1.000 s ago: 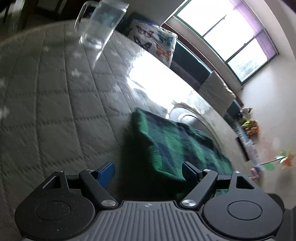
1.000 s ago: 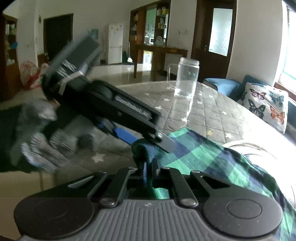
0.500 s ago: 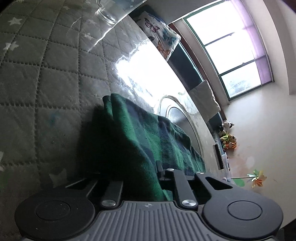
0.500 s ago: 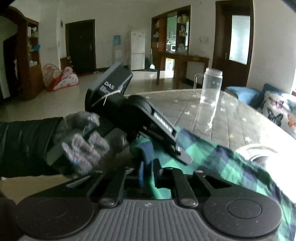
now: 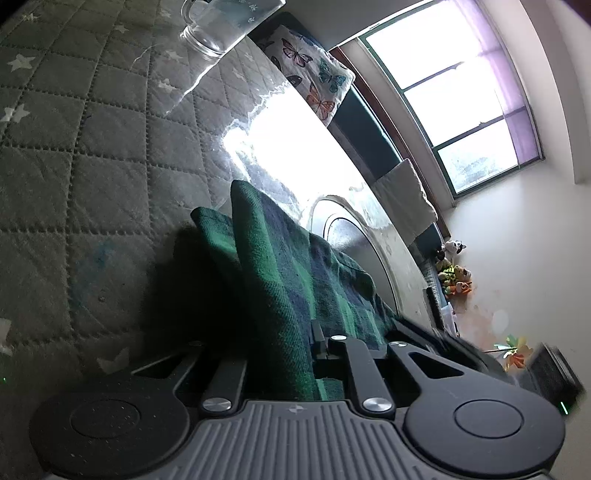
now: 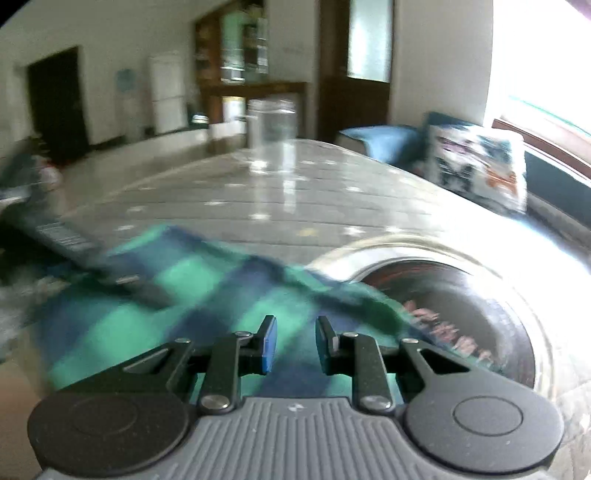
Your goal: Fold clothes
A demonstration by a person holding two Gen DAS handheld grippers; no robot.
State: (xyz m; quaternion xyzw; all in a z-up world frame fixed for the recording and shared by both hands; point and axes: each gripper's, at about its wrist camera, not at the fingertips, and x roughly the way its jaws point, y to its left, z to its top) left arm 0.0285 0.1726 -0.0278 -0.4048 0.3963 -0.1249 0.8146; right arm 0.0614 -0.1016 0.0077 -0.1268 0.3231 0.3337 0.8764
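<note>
My left tongs (image 5: 284, 343) pinch a raised fold of the green-and-navy plaid cloth (image 5: 295, 280); my right tongs (image 6: 293, 345) hover parted — empty — above it (image 6: 177, 291). Bare quilted grey surface (image 5: 74, 177) lies beyond the cloth's edge.

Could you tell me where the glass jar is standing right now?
The glass jar stands at the table's far end in the right wrist view, beyond the plaid cloth.

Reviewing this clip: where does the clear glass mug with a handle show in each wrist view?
Left wrist view: clear glass mug at the top edge, left of centre, cut off by the frame, standing on the quilted star-patterned table cover.
Right wrist view: the mug is upper centre, blurred, at the table's far end.
Shared landmark: butterfly-print cushion, by the window.
</note>
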